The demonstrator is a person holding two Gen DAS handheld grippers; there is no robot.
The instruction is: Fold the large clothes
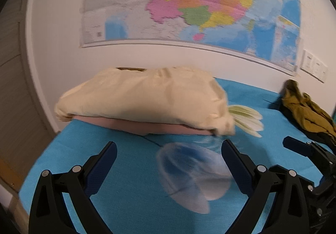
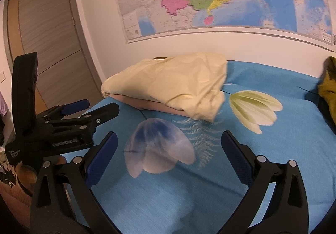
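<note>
A crumpled olive-yellow garment (image 1: 304, 107) lies at the far right of the blue bed sheet (image 1: 130, 181), by the wall; its edge shows in the right wrist view (image 2: 328, 91). My left gripper (image 1: 169, 147) is open and empty above the sheet. It also shows from the side at the left of the right wrist view (image 2: 92, 105), jaws apart. My right gripper (image 2: 169, 139) is open and empty over the printed blue flower; part of it shows at the right edge of the left wrist view (image 1: 310, 150).
A cream pillow (image 1: 142, 99) rests on a pink one (image 1: 159, 128) at the head of the bed, also in the right wrist view (image 2: 174, 82). A map (image 1: 189, 2) hangs on the wall. A grey door (image 2: 46, 40) stands left.
</note>
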